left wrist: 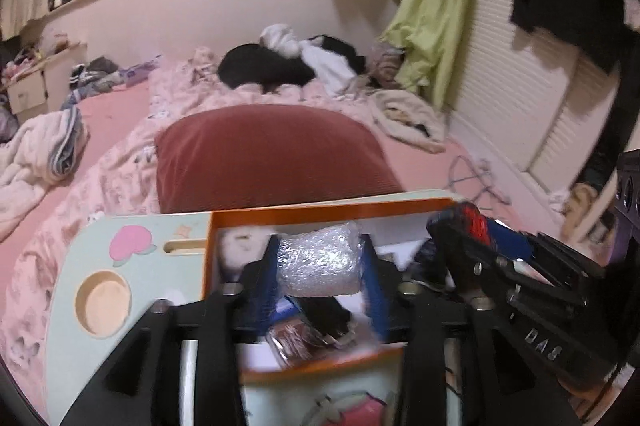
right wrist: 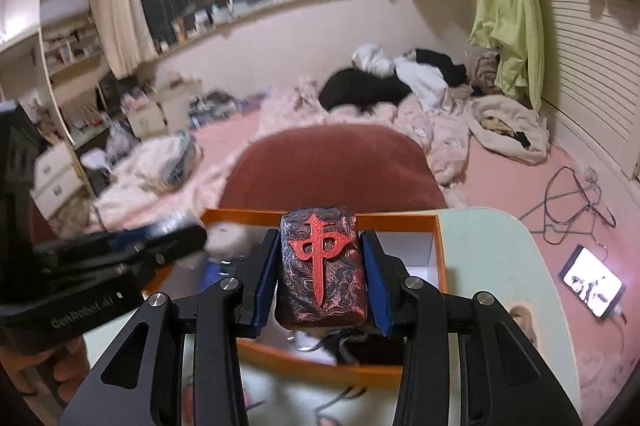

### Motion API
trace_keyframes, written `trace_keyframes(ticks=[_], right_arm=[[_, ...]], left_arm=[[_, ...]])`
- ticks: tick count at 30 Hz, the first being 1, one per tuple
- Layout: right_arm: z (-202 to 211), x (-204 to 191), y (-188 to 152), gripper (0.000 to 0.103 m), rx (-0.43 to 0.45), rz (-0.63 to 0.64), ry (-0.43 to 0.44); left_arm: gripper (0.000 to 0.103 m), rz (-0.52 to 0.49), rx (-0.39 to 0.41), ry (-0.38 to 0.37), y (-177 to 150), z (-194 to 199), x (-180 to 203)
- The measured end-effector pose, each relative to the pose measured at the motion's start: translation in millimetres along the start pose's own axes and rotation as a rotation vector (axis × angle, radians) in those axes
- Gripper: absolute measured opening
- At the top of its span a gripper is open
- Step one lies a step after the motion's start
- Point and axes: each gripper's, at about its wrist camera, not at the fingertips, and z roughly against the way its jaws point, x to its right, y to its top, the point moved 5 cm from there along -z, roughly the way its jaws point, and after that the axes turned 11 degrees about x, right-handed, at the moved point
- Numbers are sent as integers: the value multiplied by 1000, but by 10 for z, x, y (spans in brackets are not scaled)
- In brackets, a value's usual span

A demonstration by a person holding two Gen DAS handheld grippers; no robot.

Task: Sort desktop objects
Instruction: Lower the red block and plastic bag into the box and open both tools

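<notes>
A: How were the two loads judged?

B: The bubble-wrap bundle point(left wrist: 320, 258), clenched by the left gripper point(left wrist: 320, 262) above the orange box point(left wrist: 320, 212), was judged light, soft and slippery; its middle suited best. The mahjong-style block point(right wrist: 322, 270), clamped by the right gripper point(right wrist: 322, 274) over that box, was judged rigid and heavier.

A: What writing was read?

B: A red "中" was seen, "GenRobot.AI" partly, blurred.
</notes>
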Motion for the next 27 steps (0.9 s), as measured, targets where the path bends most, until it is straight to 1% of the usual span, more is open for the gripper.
trace_keyframes(ticks=[1,2,3,4,5,6,7,8,10,13,18,19,21,24,26,27], right_arm=[[-99,11,-74,47,-48,19,-17],[-173,37,-162,49,-92,32,-53],[-254,76,-299,56,-145,38,-81],[-244,55,-333,62,-130,78,-86],[-164,-8,-350,67,-91,154,-112],[-113,-6,-341,76,-83,167,-141],[-62,1,-332,77,-85,160,-147],[-26,-15,-323,77,-86,161,-135],[39,-36,-306,77,-87,163,-130],[142,-65,-291,77,-89,156,-127],[184,-40,-299,78,-88,147,-120],[183,-39,-305,78,-88,143,-118],[76,-12,-315,78,-91,145,-114],[123,-16,-268,78,-58,160,-116],[197,-53,-235,78,-39,165,-109],[243,-77,-225,78,-33,167,-105]], left_arm=[[83,-1,-23,54,-60,-83,-46],[90,2,-36,96,-128,-131,-95],[93,-4,-42,97,-193,-172,-111],[95,-79,15,85,-231,-140,-48],[95,-73,40,70,-245,-118,-48],[95,-48,38,55,-267,-112,-67],[95,-15,15,29,-290,-125,-78],[95,3,-5,23,-307,-137,-81],[95,0,-1,34,-315,-112,-66],[95,6,2,31,-329,-84,-45],[95,15,6,24,-353,-31,-38],[95,14,14,19,-349,9,-23],[95,15,56,16,-325,130,-8],[95,16,115,7,-254,369,51],[95,18,119,0,-239,478,72],[95,21,108,-4,-251,546,84]])
